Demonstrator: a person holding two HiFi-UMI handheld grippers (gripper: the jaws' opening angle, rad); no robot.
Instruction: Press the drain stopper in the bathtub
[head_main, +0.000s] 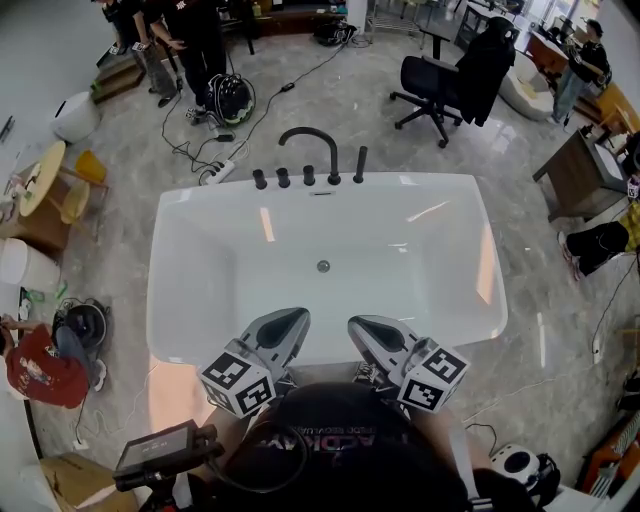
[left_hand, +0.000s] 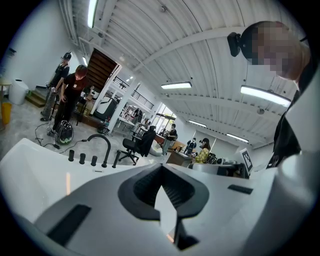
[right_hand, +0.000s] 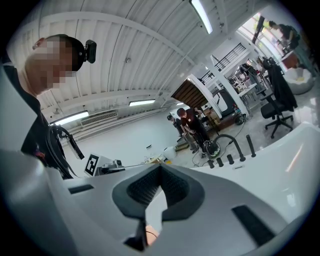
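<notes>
While I stand at a white bathtub (head_main: 190, 230) on a grey marble floor (head_main: 380, 140), my left gripper (head_main: 290, 322) and right gripper (head_main: 365, 328) hover over its near rim, jaws closed and empty. The drain stopper (head_main: 323, 266) sits mid-tub, well apart from them; an office chair (head_main: 440, 85) stands beyond.

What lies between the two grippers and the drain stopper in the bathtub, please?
Nothing: the head view shows only bare white bathtub wall and floor between the left gripper, the right gripper and the drain stopper.

Bright overhead strip lights (left_hand: 176, 85); glare on tub (head_main: 268, 224); fisheye edges w/ vignette.
</notes>
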